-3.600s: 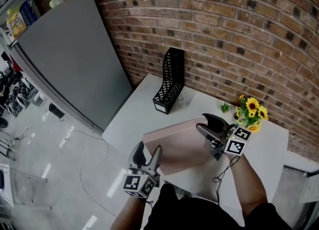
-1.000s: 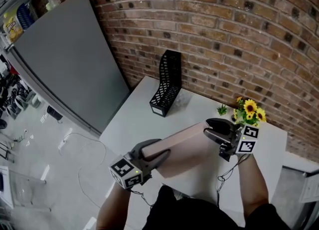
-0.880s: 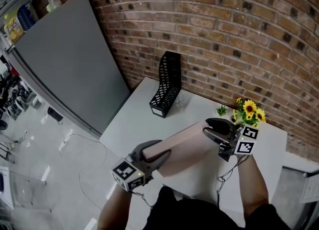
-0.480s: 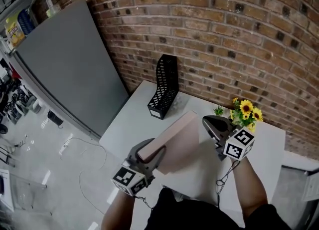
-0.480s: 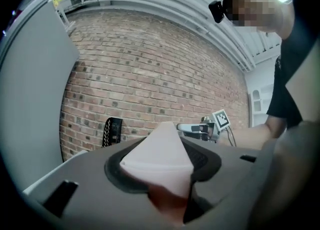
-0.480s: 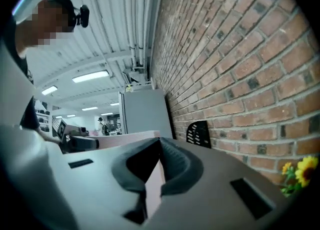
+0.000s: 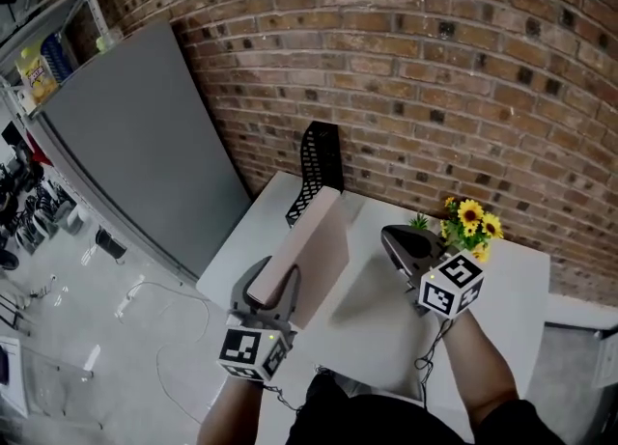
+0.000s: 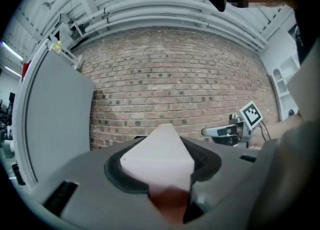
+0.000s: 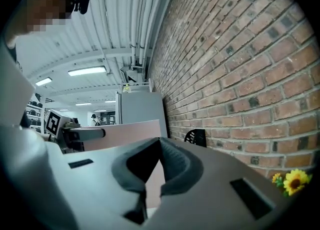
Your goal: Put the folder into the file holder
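Showed a pale pink folder (image 7: 314, 250) stood on its long edge and raised over the white worktop (image 7: 386, 332), near corner clamped in the left tongs (image 7: 274, 284), just tightened a little on it, far end just in front of the black mesh file holder (image 7: 311, 155) by the brick wall (image 7: 435, 67). Showed the right tongs (image 7: 391, 238) clenched on nothing, apart from the folder on its right, with a bunch of sunflowers (image 7: 470, 216) just beyond.
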### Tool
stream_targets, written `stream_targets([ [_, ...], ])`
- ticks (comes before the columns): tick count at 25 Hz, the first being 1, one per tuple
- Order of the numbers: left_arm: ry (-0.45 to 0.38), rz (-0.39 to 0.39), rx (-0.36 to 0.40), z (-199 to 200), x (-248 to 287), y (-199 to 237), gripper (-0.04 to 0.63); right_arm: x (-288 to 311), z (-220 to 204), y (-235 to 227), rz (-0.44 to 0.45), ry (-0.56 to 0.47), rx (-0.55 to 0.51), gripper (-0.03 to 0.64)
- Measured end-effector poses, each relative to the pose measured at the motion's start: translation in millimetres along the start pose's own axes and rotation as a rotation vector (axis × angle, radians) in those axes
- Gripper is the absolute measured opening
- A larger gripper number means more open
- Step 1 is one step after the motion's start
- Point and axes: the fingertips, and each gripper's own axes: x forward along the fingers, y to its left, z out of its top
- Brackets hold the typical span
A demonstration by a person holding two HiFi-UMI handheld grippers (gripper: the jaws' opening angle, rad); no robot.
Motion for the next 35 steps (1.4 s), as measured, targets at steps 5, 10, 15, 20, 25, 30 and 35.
stream_targets([
  [5,-0.065,0.051,-0.013,34.6,0.7,21.7,0.176,3.5,12.2,5.4,-0.016,-0.019,0.007,0.003],
  [10,-0.111,0.094,-0.02,59.8,12.8,48.3,0.176,15.7,19.2,2.3,-0.057,-0.025,0.02,0.003],
  [15,-0.152,0.086,-0.023,77.9,32.7,74.6,0.176,32.2,21.4,-2.7,-0.095,-0.029,0.036,0.003],
  [20,-0.179,0.083,-0.018,89.5,55.1,105.2,0.176,52.8,24.6,-10.5,-0.142,-0.037,0.054,0.003],
  [25,-0.201,0.068,-0.047,96.1,83.3,135.1,0.176,71.5,20.3,-16.4,-0.184,-0.035,0.06,0.003],
  [30,-0.219,0.047,-0.048,101.4,117.1,156.4,0.176,88.6,15.7,-26.7,-0.228,-0.026,0.062,0.003],
  [35,-0.225,0.03,-0.069,97.2,148.2,172.6,0.176,103.1,10.6,-39.4,-0.268,-0.021,0.066,0.003],
])
